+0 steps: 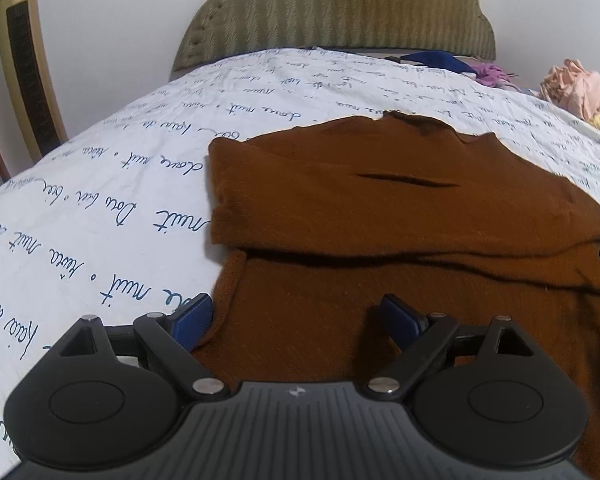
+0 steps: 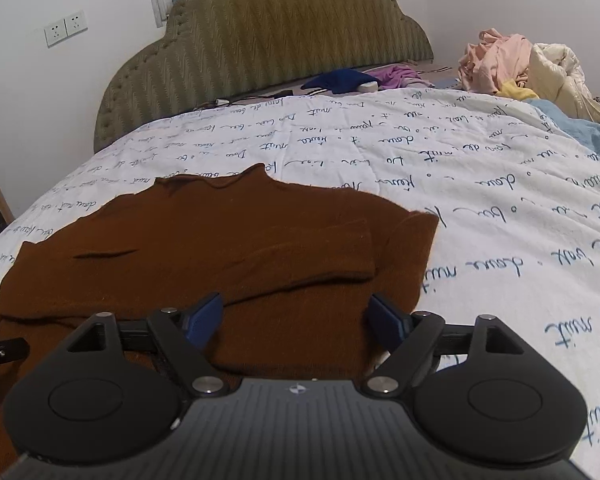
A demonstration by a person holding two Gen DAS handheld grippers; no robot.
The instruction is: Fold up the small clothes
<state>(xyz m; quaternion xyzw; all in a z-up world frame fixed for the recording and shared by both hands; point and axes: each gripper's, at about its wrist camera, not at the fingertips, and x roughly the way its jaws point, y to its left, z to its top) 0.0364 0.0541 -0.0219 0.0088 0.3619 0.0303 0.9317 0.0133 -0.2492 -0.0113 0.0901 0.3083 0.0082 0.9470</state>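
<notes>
A brown knitted sweater (image 1: 380,208) lies flat on the white bedspread, neck toward the headboard, both sleeves folded across its body. My left gripper (image 1: 296,316) is open and empty, low over the sweater's near left edge. My right gripper (image 2: 296,316) is open and empty over the sweater (image 2: 204,240) near its lower right part. A folded sleeve (image 2: 312,256) lies just ahead of it. The left gripper's tip shows at the left edge of the right wrist view (image 2: 0,354).
The white bedspread (image 2: 480,208) with blue handwriting covers the bed. An olive padded headboard (image 2: 268,48) stands at the far end. A pile of pink, cream and blue clothes (image 2: 520,68) sits at the far right. A dark blue garment (image 2: 340,80) lies by the headboard. A gold tower fan (image 1: 24,60) stands left.
</notes>
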